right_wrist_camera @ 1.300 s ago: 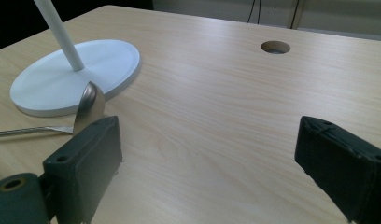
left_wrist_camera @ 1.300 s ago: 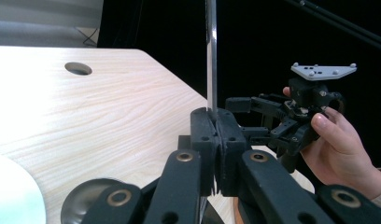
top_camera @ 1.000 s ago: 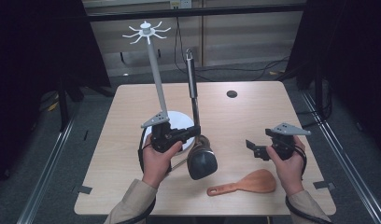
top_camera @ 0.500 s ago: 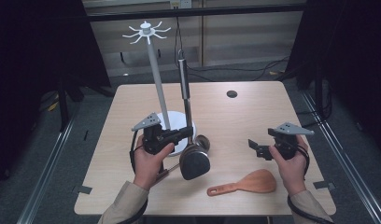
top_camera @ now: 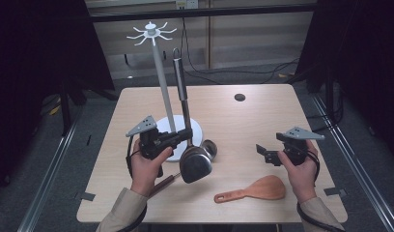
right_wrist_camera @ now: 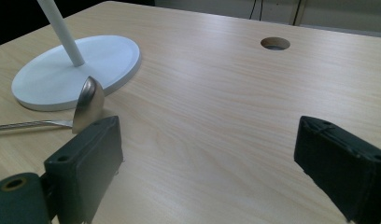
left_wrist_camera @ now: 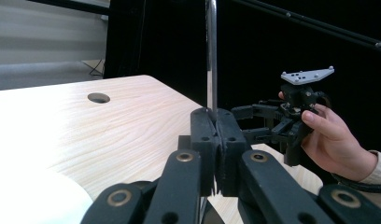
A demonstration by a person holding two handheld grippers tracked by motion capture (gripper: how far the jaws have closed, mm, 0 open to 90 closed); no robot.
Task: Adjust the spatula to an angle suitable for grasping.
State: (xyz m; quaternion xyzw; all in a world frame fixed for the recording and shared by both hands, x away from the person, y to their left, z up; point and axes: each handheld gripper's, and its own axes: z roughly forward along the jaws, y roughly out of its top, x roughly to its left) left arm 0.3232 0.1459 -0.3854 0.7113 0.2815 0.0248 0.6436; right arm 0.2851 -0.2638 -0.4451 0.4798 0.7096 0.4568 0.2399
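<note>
A steel ladle [top_camera: 195, 165] hangs nearly upright, its dark bowl just above the table and its handle [left_wrist_camera: 211, 60] rising beside the pole of a white hook stand [top_camera: 162, 82]. My left gripper [top_camera: 185, 136] is shut on the ladle's handle low down; the left gripper view has both jaws of the left gripper [left_wrist_camera: 215, 140] pressed on the shaft. My right gripper [top_camera: 260, 153] is held open above the table's right side, nothing between its jaws, as the right gripper view of it [right_wrist_camera: 212, 140] confirms. Its open jaws [left_wrist_camera: 247, 122] also face the left gripper's camera.
A metal spoon [top_camera: 209, 149] lies beside the stand's round white base [right_wrist_camera: 72, 65], its bowl [right_wrist_camera: 88, 102] tipped up. A wooden rice paddle [top_camera: 255, 189] lies near the front edge, below the right hand. A cable hole [top_camera: 239, 97] sits at the table's far side.
The left gripper has carried the ladle to the left, closer to the stand's pole, and the handle stands more upright. The right gripper has hardly moved.
</note>
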